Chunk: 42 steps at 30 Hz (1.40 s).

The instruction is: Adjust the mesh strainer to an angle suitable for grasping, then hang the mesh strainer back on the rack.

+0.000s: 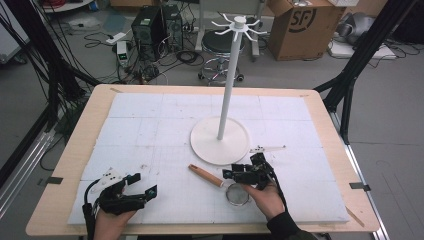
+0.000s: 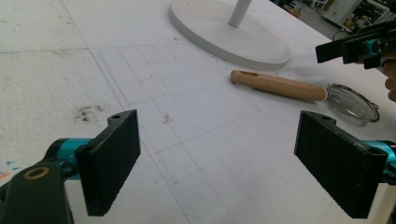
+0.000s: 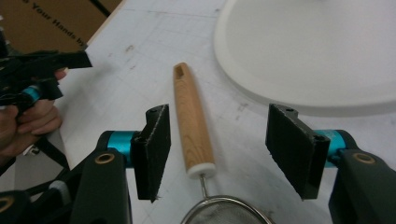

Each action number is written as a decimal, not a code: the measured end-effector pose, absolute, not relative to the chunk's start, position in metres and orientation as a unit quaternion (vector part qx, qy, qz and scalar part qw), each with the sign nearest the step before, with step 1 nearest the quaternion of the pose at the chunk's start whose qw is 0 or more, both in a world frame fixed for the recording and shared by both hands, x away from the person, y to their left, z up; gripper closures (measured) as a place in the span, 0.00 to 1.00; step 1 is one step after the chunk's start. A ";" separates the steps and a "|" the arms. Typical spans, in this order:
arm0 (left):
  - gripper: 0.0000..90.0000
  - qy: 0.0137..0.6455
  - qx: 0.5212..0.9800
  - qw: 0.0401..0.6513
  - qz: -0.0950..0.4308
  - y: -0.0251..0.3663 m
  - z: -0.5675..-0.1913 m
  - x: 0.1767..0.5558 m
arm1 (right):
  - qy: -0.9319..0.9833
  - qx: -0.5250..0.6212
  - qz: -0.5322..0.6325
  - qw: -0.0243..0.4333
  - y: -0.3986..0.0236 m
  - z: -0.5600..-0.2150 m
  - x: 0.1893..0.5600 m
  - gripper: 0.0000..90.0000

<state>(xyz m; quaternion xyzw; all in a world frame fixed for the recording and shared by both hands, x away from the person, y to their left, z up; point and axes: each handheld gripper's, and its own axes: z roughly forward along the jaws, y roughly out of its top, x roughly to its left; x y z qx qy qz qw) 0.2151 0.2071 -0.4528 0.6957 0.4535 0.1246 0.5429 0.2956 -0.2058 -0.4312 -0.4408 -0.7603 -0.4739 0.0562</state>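
A small metal strainer (image 1: 237,194) with a wooden handle (image 1: 205,176) lies on the white table cover, in front of the white hook stand's round base (image 1: 220,140). My right gripper (image 1: 231,175) is open above the strainer. In the right gripper view its jaws (image 3: 223,149) straddle the handle (image 3: 191,121) near the white collar, with neither pad touching it. The mesh rim (image 3: 229,212) shows at the bottom edge. My left gripper (image 1: 141,185) rests low at the near left, open and empty (image 2: 224,163), facing the strainer (image 2: 352,102) and its handle (image 2: 278,86).
The stand's tall post (image 1: 229,85) carries a ring of hooks (image 1: 239,24) at its top. A small white piece (image 1: 267,148) lies right of the base. The wooden table edge (image 1: 75,150) frames the white cover. Boxes, a stool and cables lie on the floor beyond.
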 end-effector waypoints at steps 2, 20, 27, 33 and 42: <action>0.17 0.454 0.695 0.543 0.126 0.207 -0.453 0.215 | -0.762 -0.433 -0.477 0.065 -0.202 -0.430 0.295 0.43; 0.17 0.452 0.699 0.541 0.121 0.206 -0.453 0.215 | -0.790 -0.415 -0.442 0.089 -0.176 -0.439 0.297 0.51; 0.17 0.451 0.699 0.542 0.120 0.206 -0.453 0.215 | -0.798 -0.413 -0.429 0.094 -0.169 -0.442 0.298 0.55; 0.18 0.448 0.703 0.540 0.116 0.205 -0.453 0.216 | -0.811 -0.408 -0.410 0.086 -0.164 -0.445 0.297 0.56; 0.18 0.446 0.704 0.540 0.113 0.204 -0.453 0.216 | -0.825 -0.403 -0.389 0.072 -0.159 -0.446 0.295 0.59</action>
